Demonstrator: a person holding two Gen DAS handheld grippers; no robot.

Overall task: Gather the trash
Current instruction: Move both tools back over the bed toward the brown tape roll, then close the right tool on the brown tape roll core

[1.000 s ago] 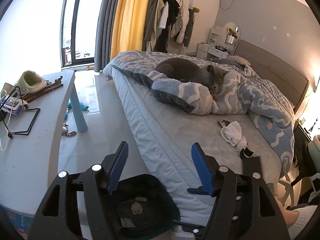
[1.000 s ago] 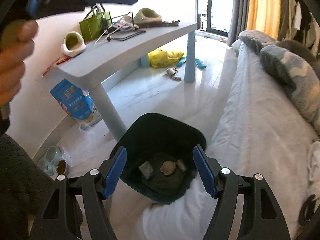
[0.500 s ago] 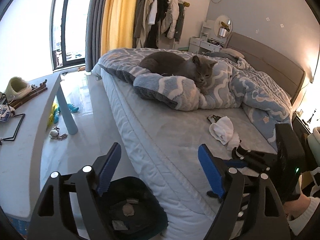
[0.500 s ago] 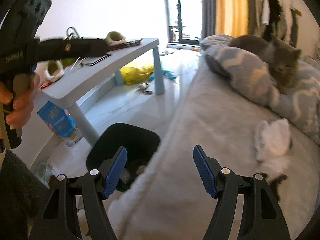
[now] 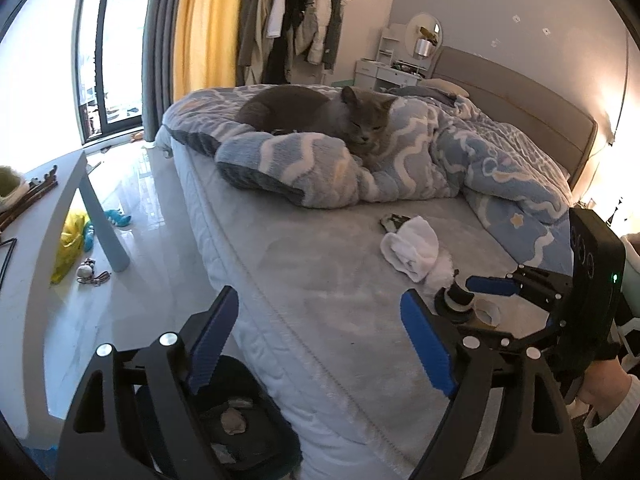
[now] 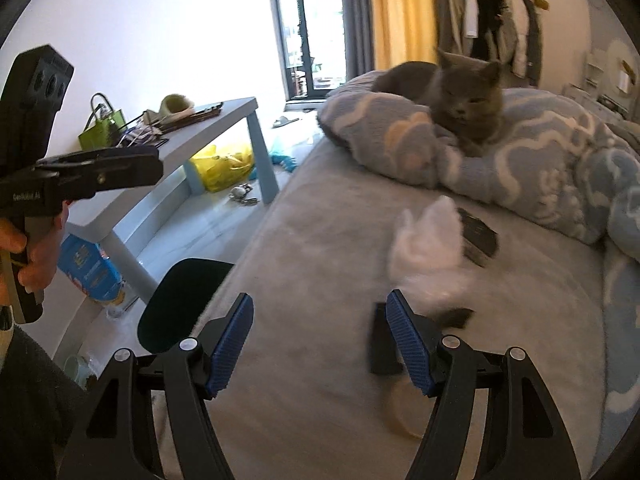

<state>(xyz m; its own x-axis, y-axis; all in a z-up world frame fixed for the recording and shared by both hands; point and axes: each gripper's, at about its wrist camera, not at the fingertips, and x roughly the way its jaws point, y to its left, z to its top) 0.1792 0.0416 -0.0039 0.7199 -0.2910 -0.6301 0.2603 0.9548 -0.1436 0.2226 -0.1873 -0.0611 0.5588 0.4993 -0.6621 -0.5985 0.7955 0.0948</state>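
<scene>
Reach step judged under way: right gripper [image 6: 320, 344], jaws wide and empty, is aimed at white tissue [image 6: 430, 240] on bed [image 6: 320, 248]; left gripper [image 5: 320, 344], just opened wider, carries nothing; closure on tissue is called for next.

The bed sheet [image 5: 328, 280] is a matt, quilted grey cloth with stitched seams along its edge. The blanket [image 5: 460, 160] looks like thick, fuzzy fleece. The white wad [image 5: 412, 248] on the sheet is soft and crumpled, cloth or tissue; which cannot be told. The floor [image 5: 160, 216] is glossy, marble-like tile that mirrors the window light. The table [image 6: 224, 120] has a smooth, matt painted surface. The bin [image 5: 248, 420] is dark, matt plastic. The yellow bag [image 6: 224, 164] is thin, shiny plastic film. The cat [image 5: 320, 114] has short, dense grey fur.
</scene>
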